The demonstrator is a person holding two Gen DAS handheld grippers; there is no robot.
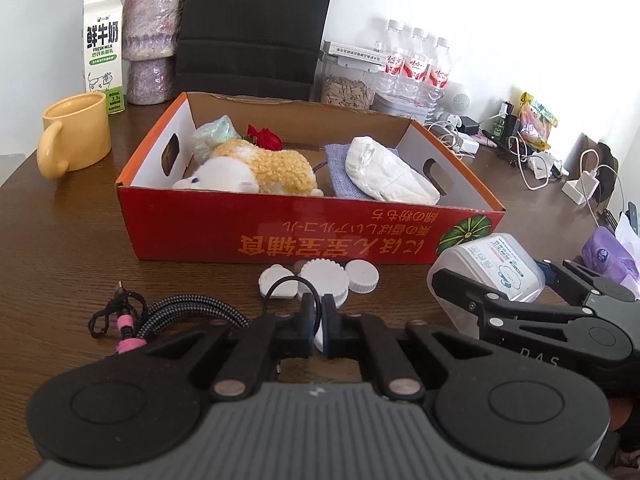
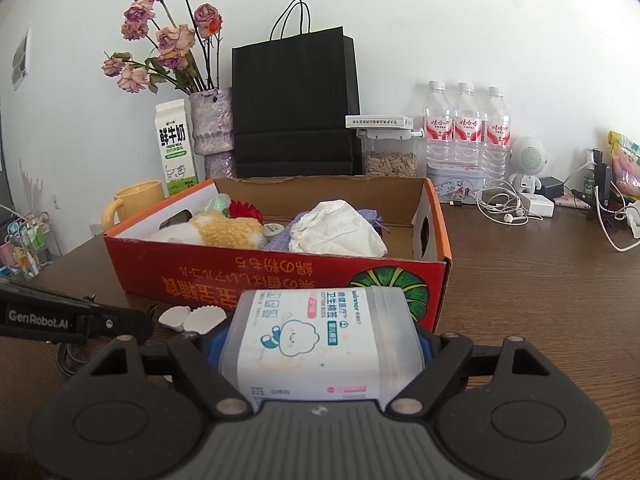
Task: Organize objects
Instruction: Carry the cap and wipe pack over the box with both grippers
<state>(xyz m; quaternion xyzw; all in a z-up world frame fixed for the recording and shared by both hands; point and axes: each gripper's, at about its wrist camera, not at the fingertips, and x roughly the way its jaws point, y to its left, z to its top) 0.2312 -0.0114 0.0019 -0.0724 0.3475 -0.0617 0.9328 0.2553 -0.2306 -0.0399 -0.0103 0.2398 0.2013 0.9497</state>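
Observation:
In the left wrist view my left gripper is shut on a thin black cable that loops up from a braided bundle with a pink tie. Several white caps lie just beyond its fingertips. My right gripper is shut on a clear cotton swab box, blue pads pressing on both of its sides. That box hangs low at the right. Behind stands a red cardboard box that holds a plush toy, a red rose, a purple pouch and a white packet.
A yellow mug, a milk carton and a vase stand at the back left. A black paper bag, a seed jar and water bottles line the wall. Chargers and cords clutter the right.

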